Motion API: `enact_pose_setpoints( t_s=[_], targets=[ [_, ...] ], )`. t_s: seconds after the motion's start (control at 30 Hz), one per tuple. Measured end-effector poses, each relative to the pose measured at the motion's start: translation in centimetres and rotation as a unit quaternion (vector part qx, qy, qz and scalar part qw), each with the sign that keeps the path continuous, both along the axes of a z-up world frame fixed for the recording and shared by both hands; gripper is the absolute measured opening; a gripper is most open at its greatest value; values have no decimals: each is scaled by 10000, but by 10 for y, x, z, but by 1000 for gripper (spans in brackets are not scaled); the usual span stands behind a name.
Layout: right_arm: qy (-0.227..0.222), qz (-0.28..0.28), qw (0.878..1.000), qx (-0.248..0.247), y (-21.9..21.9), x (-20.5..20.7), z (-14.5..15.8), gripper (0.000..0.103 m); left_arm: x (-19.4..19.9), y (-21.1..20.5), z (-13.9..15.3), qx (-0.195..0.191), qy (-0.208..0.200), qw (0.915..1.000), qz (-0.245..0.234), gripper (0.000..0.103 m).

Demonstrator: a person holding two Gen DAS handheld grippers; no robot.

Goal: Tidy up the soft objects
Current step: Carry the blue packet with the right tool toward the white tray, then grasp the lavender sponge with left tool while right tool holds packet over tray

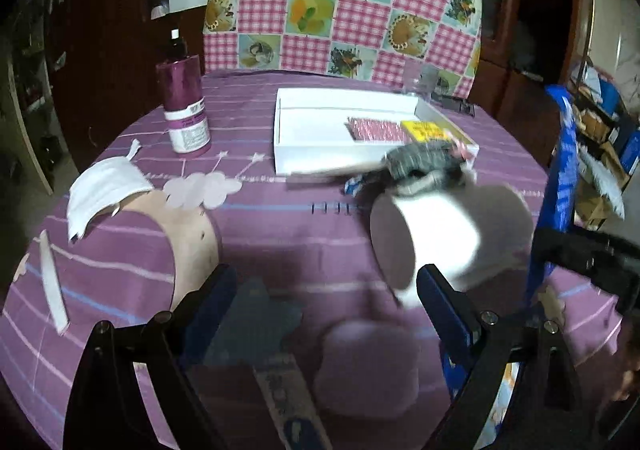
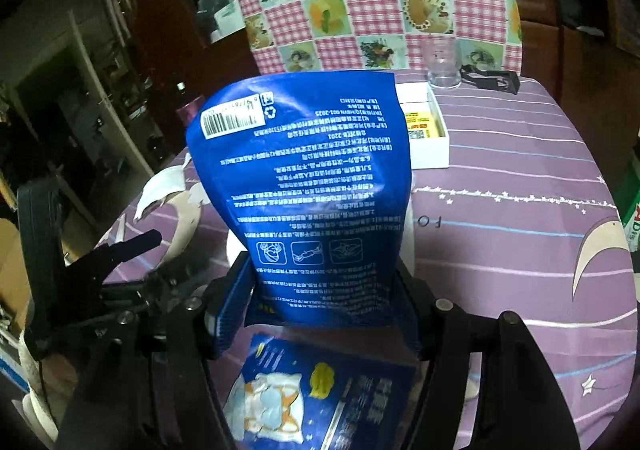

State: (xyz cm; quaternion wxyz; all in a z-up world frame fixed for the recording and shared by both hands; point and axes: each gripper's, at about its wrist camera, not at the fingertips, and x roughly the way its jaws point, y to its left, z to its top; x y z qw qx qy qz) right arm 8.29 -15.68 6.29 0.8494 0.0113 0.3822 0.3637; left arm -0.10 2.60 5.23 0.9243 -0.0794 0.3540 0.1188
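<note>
My right hand-held gripper (image 2: 326, 314) clamped the blue pouch (image 2: 304, 185); bare tabletop (image 2: 520, 250) lay right. My left hand-held gripper (image 1: 324, 306) gaped empty.

1. We note a purple tablecloth (image 2: 520, 185) with pale stripes, white stars and a cream crescent moon.
2. Pouch (image 2: 304, 185): deep blue, white print, white barcode label.
3. Hanging cloth (image 1: 344, 1): pink gingham squares alternating with fruit and flower panels.
4. Box (image 1: 304, 129): white. Bottle (image 1: 184, 105): magenta, white label.
5. Gripper pads (image 1: 444, 306): blue.
</note>
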Motion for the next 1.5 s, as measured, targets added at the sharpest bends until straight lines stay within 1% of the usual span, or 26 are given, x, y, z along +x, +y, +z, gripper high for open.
enact_pose_setpoints(
  t_s=[0.1,0.17,0.23,0.3,0.33,0.37,0.47,0.5,0.63,0.7,0.77,0.87,0.9,0.93,1.0,1.07,1.13,1.23,1.33,1.4,1.43,1.5],
  targets=[
    [83,55,9999,-104,2,-3,-4,67,-14,-13,-5,156,69,9998,-47,90],
    [157,65,9997,-164,2,-4,-6,67,-22,-22,-6,230,98,9996,-160,84],
    [177,57,9997,-157,1,-4,-8,67,-25,-29,-8,270,201,9989,-314,82],
    [178,44,9998,-119,-2,-4,-7,67,-24,-32,-11,268,346,9982,-416,71],
    [181,35,9998,-84,-3,-5,-7,67,-21,-32,-15,256,467,9978,-394,61],
    [186,26,9998,-60,-5,-4,-7,67,-20,-31,-17,235,543,9976,-354,53],
    [190,9,9998,1,-6,-4,-6,67,-16,-26,-22,-57,661,9970,-399,51],
    [195,5,9998,22,-7,-4,-5,67,-15,-26,-22,-66,686,9967,-431,51],
    [230,0,9997,33,-6,-3,-6,67,-14,-30,-24,62,738,9962,-469,49],
    [235,18,9997,40,-6,-4,-5,67,-14,-33,-26,170,789,9955,-501,46],
    [240,33,9997,53,-5,-4,-5,67,-11,-36,-29,260,901,9943,-510,38],
    [265,49,9996,80,-4,-2,-6,67,-9,-37,-29,247,964,9935,-560,28],
    [285,40,9995,99,-4,-1,-6,67,-9,-37,-29,244,979,9934,-553,26],
    [303,33,9995,120,-5,0,-6,67,-9,-38,-28,220,983,9934,-550,21],
    [365,-9,9992,153,-8,2,-4,67,-11,-39,-25,287,978,9934,-518,18],
    [410,-76,9990,172,-13,3,1,67,-17,-41,-17,388,865,9940,-545,17],
    [412,-132,9988,236,-23,3,11,67,-27,-40,1,491,625,9954,-543,16],
    [382,-291,9986,239,-37,6,32,67,-34,-36,33,596,274,9963,-553,16],
    [341,-421,9982,272,-46,16,58,67,-31,-28,64,693,-102,9960,-561,17],
    [311,-482,9979,290,-46,27,74,67,-24,-21,80,646,-248,9961,-547,17],
    [325,-510,9977,311,-46,32,78,67,-17,-16,90,529,-369,9960,-615,17],
    [445,-488,9968,457,-40,50,88,67,-5,-9,100,409,-496,9958,-645,17]
  ],
)
